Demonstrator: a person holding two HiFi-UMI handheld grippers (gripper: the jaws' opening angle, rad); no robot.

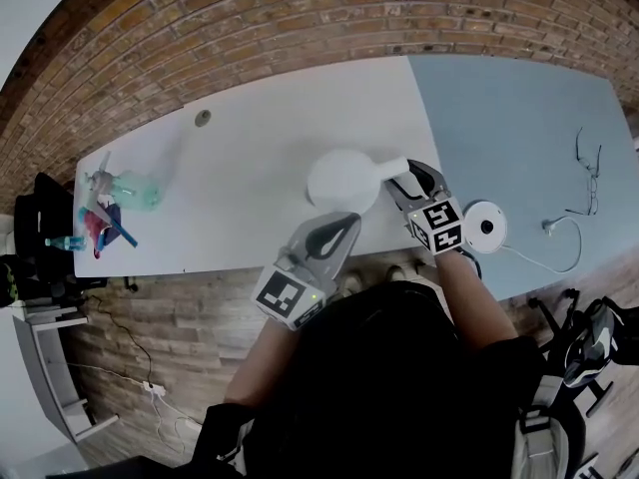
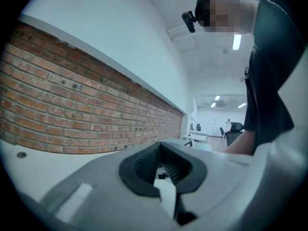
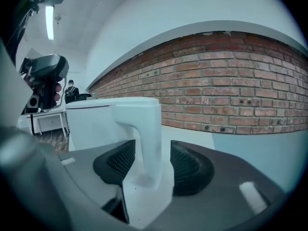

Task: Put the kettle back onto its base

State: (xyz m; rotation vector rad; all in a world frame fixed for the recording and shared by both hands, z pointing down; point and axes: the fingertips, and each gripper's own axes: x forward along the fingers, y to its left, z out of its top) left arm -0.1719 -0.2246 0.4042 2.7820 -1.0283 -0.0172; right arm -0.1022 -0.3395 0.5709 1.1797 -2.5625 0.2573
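The kettle [image 1: 339, 180] is being supported by the white part of the counter [image 1: 240, 168], apart from its base [image 1: 486, 226], which sits to the right on the blue part. The kettle's handle [image 3: 144, 138] is being straddled, not pinched, by the spread jaws of the right hand-held gripper [image 1: 404, 176]. The left hand-held gripper [image 1: 347, 223] is being held pressed together and empty at the counter's near edge.

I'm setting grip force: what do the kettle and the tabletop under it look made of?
Kettle: probably matte white plastic. The body and moulded handle are one smooth, even white with soft edges and no metallic glint, though coated metal isn't ruled out. Tabletop: smooth, flat and uniformly white with no visible grain, so likely laminate or painted board.
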